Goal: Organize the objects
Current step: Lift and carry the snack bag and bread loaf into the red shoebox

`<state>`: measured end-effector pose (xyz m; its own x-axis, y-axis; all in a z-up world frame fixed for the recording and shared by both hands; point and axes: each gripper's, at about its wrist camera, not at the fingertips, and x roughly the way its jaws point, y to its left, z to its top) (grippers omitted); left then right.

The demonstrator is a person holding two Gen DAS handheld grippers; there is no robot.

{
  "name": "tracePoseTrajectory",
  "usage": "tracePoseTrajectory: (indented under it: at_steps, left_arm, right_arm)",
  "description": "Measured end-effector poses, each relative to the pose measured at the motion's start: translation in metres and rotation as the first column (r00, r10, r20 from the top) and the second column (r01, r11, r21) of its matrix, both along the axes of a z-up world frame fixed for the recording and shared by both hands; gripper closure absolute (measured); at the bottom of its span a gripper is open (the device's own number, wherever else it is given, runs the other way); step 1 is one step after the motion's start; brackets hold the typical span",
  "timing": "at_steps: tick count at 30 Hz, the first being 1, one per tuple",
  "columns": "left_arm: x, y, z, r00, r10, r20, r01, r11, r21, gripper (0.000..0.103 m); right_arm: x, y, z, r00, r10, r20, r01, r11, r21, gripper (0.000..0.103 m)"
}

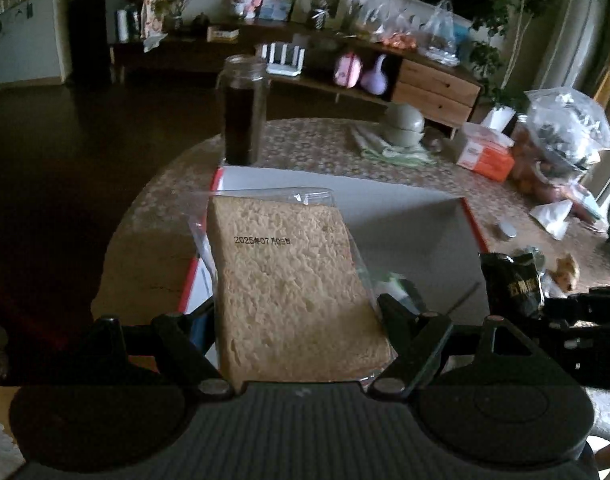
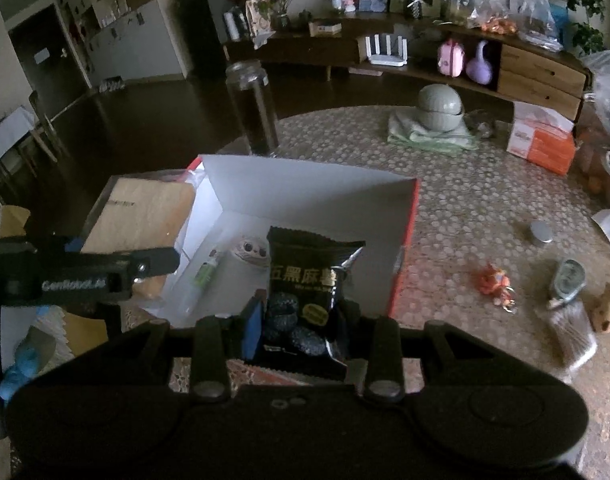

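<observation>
My left gripper is shut on a bagged slice of bread and holds it over the left side of a red-edged white box. In the right wrist view the bread shows at the box's left edge. My right gripper is shut on a black snack packet at the near edge of the box. Inside the box lie a small green tube and a small round owl-like item. The snack packet also shows in the left wrist view.
A tall dark glass jar stands behind the box. On the patterned round table are stacked grey-green bowls on a cloth, an orange tissue box, a small round tin, an orange keychain and small toys.
</observation>
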<state>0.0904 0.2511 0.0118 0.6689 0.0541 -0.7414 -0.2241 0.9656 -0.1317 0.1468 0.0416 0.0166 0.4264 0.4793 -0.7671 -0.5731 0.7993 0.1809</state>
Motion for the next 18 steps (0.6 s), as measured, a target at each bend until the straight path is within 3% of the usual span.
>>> tracePoseTrajectory:
  at_steps: [7,14,18]
  left_arm:
    - [0.023,0.009,-0.018,0.999,-0.027,-0.026,0.026,1.000,-0.009,0.022]
    - [0.042,-0.002,-0.039,0.993,-0.066,-0.096,0.076,0.993,0.095,0.022]
    - [0.048,0.000,-0.047,0.991,-0.062,-0.122,0.075,0.992,0.104,0.022]
  right_arm:
    - [0.003,0.033,-0.020,0.999,0.033,0.007,-0.033,0.997,-0.065,0.067]
    - [0.009,0.049,-0.042,0.999,0.033,-0.013,-0.035,0.994,-0.107,0.067]
    - [0.008,0.055,-0.051,0.999,0.043,-0.020,-0.045,0.990,-0.130,0.067]
